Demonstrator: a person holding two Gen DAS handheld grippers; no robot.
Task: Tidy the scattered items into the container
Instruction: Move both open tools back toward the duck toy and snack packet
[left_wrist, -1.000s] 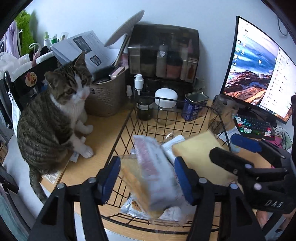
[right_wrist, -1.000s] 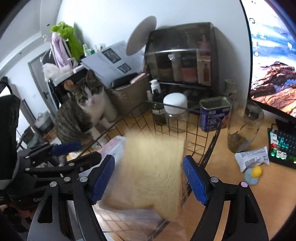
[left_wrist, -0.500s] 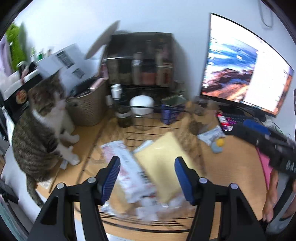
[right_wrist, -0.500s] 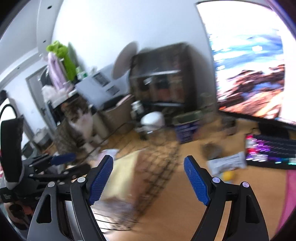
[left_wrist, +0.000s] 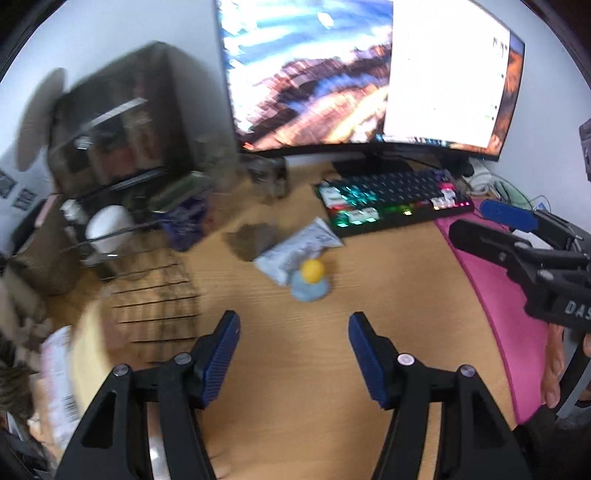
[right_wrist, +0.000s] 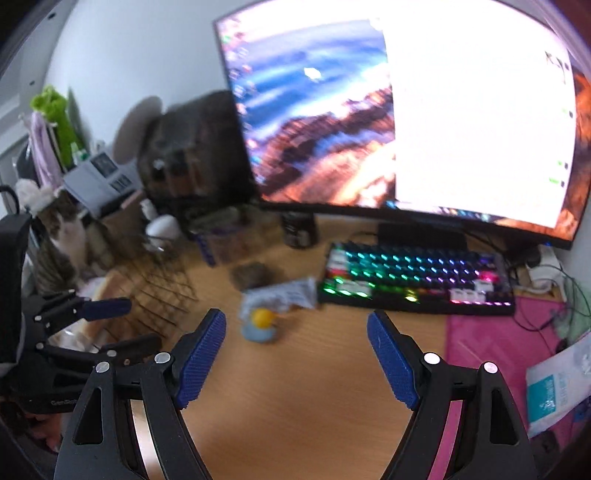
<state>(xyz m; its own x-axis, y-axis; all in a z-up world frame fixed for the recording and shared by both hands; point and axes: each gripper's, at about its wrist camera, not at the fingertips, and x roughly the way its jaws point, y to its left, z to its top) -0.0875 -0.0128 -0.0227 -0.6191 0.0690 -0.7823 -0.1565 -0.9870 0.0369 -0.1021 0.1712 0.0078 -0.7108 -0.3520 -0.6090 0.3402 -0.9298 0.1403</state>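
Note:
Both grippers are open and empty above the wooden desk. My left gripper (left_wrist: 293, 332) points at a small yellow-and-blue toy (left_wrist: 310, 282) and a silver snack packet (left_wrist: 299, 249) lying ahead. My right gripper (right_wrist: 297, 332) sees the same toy (right_wrist: 260, 325) and packet (right_wrist: 282, 293) ahead to its left. The black wire basket (left_wrist: 155, 295) stands at the left, blurred, with a yellow envelope (left_wrist: 86, 354) and a white packet (left_wrist: 55, 373) in it. The basket also shows in the right wrist view (right_wrist: 159, 288).
A lit keyboard (left_wrist: 395, 199) and a curved monitor (left_wrist: 365, 74) stand behind the toy. A pink mat (left_wrist: 498, 314) lies at the right. A blue tin (left_wrist: 183, 218), a glass jar (left_wrist: 255, 236) and a dark organiser (left_wrist: 125, 122) sit at the back left. A cat (right_wrist: 61, 243) sits far left.
Both grippers let go of the envelope and packets, which now lie in the basket. Both swung right, away from the basket, toward the toy and snack packet.

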